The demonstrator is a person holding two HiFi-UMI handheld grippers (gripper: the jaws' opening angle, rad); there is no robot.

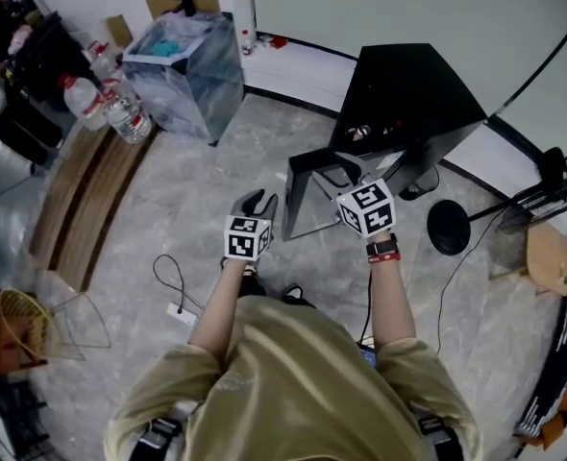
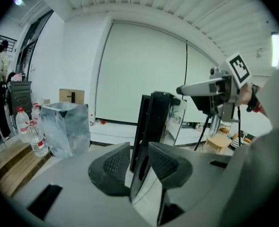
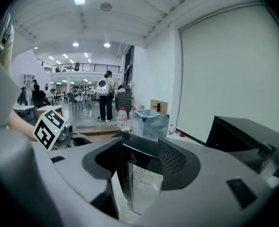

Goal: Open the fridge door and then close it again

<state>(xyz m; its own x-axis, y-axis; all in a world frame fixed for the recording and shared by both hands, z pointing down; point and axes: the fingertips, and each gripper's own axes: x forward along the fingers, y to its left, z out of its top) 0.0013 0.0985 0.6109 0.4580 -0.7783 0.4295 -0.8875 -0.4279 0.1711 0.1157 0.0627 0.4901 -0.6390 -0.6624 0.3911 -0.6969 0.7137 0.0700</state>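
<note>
A small black fridge stands on the grey floor with its door swung open toward me, its pale inner side showing. My left gripper hovers just left of the door's free edge. In the left gripper view the door's edge shows in the gap of the left gripper, whose jaws stand apart and do not press on it. My right gripper is at the door's top. Its jaws are wide open around the door's top corner.
A translucent bin and water bottles stand at the back left beside wooden boards. A power strip with its cable lies near my feet. A round black stand base and a wooden stool are on the right.
</note>
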